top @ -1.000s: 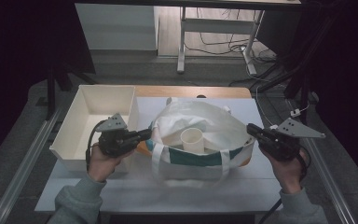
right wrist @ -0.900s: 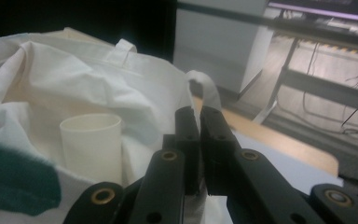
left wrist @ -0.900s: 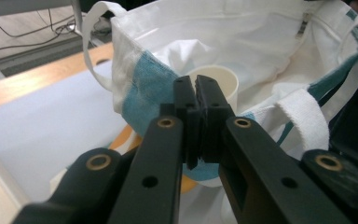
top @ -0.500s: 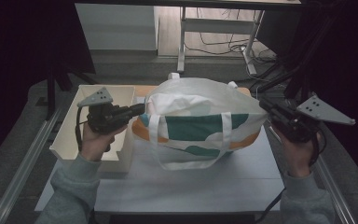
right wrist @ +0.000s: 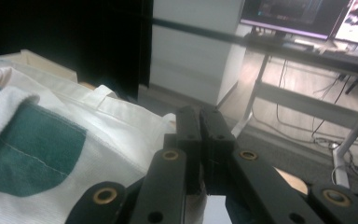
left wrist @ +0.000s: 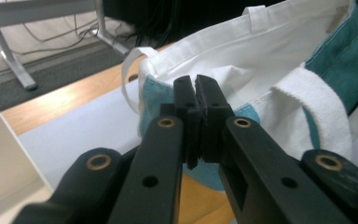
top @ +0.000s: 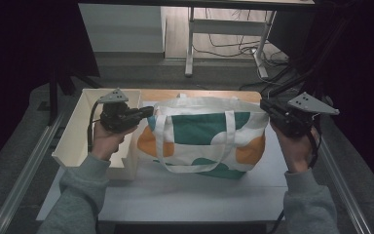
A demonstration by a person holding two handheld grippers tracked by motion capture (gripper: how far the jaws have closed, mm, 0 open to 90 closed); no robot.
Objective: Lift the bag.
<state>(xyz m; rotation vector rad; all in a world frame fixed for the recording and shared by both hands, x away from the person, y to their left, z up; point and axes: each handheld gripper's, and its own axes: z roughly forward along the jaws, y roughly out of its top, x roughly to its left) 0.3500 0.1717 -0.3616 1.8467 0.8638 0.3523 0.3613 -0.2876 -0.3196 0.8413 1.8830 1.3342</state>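
while both hands hold it up at mid-frame in the high view, the tote bag [top: 202,139] stands upright on the white table top [top: 185,200], stretched wide between the two tools, its green and orange patches and one looped strap facing the camera

the left gripper [top: 146,113], at the bag's upper left corner, has its jaws pressed fully together on the cloth rim; in the left gripper view the pads [left wrist: 196,119] meet with the white hem right behind them

the right gripper [top: 265,106], at the upper right corner, is clamped tight on the opposite rim

a cream tray [top: 73,141] sits at the left of the frame, just beside the bag
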